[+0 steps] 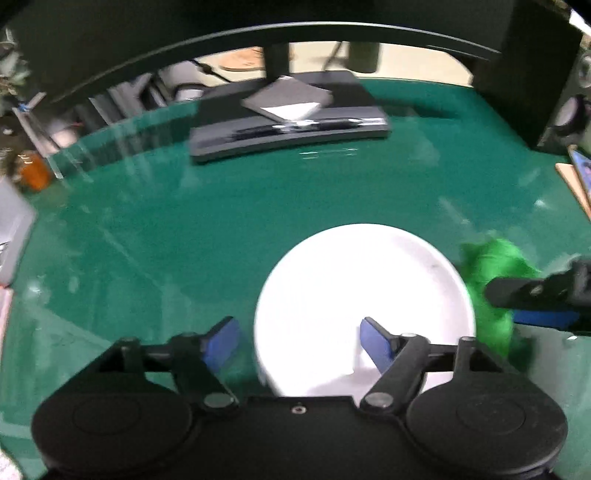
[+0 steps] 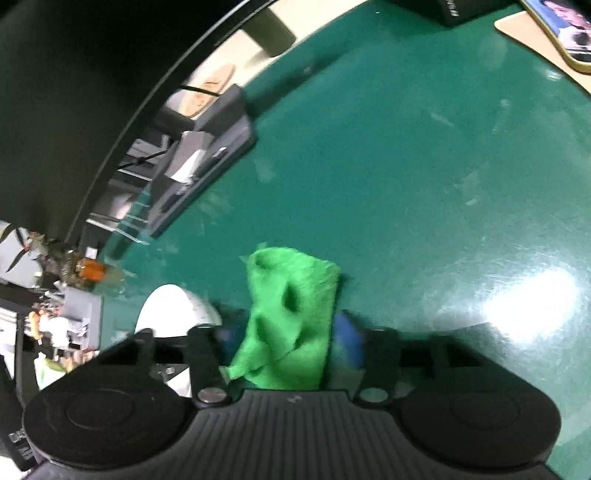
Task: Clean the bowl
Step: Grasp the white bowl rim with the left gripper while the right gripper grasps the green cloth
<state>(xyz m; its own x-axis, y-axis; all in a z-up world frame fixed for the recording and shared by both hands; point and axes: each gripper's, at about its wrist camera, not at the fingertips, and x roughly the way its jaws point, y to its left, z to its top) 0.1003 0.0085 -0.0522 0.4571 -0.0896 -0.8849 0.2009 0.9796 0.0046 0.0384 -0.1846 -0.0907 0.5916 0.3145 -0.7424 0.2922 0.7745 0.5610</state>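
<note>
A white bowl (image 1: 364, 306) stands on the green mat (image 1: 184, 240). My left gripper (image 1: 299, 345) hangs over the bowl's near left rim, open. One blue pad (image 1: 376, 347) is inside the bowl and the other pad (image 1: 221, 343) is outside it, and both are clear of the rim. A bright green cloth (image 2: 291, 317) is bunched between the blue pads of my right gripper (image 2: 286, 339), which is shut on it. In the left wrist view that right gripper (image 1: 535, 302) holds the cloth (image 1: 491, 273) just beyond the bowl's right rim. Only a slice of the bowl (image 2: 173, 310) shows in the right wrist view.
A dark monitor stand base (image 1: 288, 125) sits at the back under a curved screen. A phone (image 2: 561, 33) lies on a wooden board at the far right. An orange bottle (image 1: 35, 173) and grey clutter stand off the mat's left edge. A speaker (image 1: 569, 114) is at the back right.
</note>
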